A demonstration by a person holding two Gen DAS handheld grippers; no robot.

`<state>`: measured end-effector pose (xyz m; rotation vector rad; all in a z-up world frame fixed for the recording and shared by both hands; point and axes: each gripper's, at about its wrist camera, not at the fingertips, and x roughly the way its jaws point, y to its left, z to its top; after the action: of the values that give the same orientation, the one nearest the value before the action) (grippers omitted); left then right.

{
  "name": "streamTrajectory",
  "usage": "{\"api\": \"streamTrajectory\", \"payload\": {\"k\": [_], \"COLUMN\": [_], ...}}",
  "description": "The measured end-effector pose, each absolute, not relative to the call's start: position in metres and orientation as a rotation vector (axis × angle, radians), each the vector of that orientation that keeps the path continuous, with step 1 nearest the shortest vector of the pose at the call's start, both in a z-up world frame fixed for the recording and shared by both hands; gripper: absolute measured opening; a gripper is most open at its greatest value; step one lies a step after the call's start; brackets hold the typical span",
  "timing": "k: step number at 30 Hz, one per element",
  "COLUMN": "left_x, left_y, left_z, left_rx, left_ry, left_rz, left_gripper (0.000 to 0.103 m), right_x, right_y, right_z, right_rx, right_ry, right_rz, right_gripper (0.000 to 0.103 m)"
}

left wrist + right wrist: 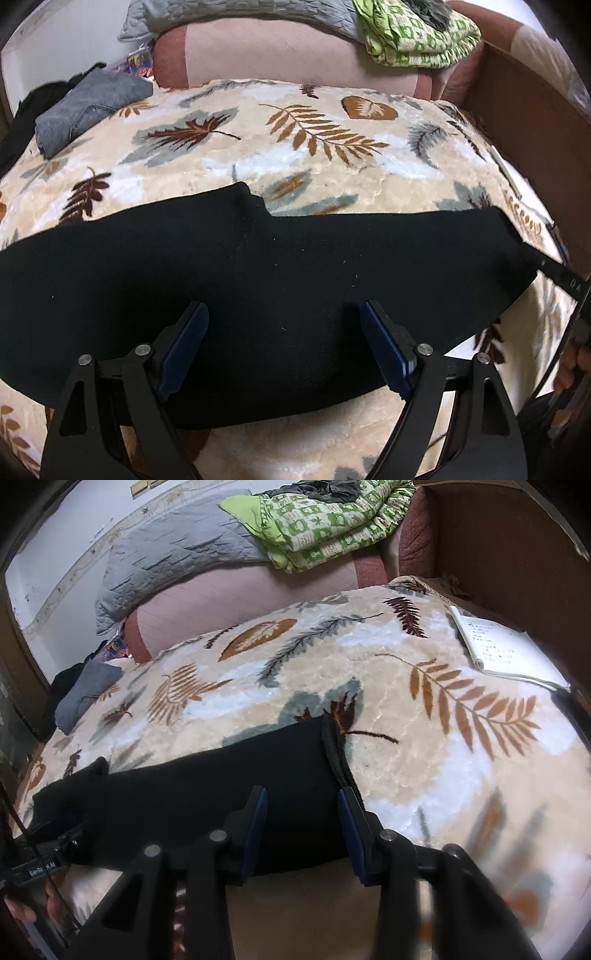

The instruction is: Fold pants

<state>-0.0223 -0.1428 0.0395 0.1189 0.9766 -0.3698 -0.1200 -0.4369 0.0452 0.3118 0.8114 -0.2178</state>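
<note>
Black pants (pixel 258 280) lie flat across the leaf-patterned blanket (pixel 295 147), folded lengthwise into a long band. My left gripper (pixel 282 317) is open and hovers over the middle of the band, nothing between its blue pads. My right gripper (pixel 301 801) is open over the band's right end (pixel 258 768), its right pad near the fabric's edge (pixel 334 753). The right gripper shows at the right edge of the left wrist view (pixel 554 269). The left gripper shows at the left of the right wrist view (pixel 55 842).
A folded grey garment (pixel 88 107) lies at the far left. A grey quilt (pixel 173 557) and a green patterned blanket (pixel 417 33) sit on the pink bolster (pixel 277 59). A notebook (pixel 495 642) lies by the wooden headboard (pixel 535 122).
</note>
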Motion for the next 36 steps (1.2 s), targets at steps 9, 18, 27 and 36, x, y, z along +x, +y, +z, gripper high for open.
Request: {"api": "streamTrajectory", "payload": {"k": [9,18,27,36], "left_x": [-0.018,0.015,0.039,0.045], "left_y": [-0.158,-0.189,-0.248,-0.328], "left_z": [0.057,0.071,0.076,0.062], "left_rx": [0.128,0.157,0.223,0.259], "left_ry": [0.964,1.012,1.035,1.125], "left_rz": [-0.463,-0.569,-0.756,-1.016], "left_gripper": [0.085,0.085,0.085,0.085], "right_x": [-0.127,-0.139,-0.156,-0.153], "right_y": [-0.445,-0.452,-0.462,-0.459], "right_z": [0.045,0.044,0.029,0.022], "right_rx": [0.314,0.333,0.398,0.49], "right_ry": [0.807,0.807,0.837,0.801], "right_rz": [-0.23,-0.232,-0.191,-0.099], "right_gripper": [0.05,0.055,0.059,0.061]}}
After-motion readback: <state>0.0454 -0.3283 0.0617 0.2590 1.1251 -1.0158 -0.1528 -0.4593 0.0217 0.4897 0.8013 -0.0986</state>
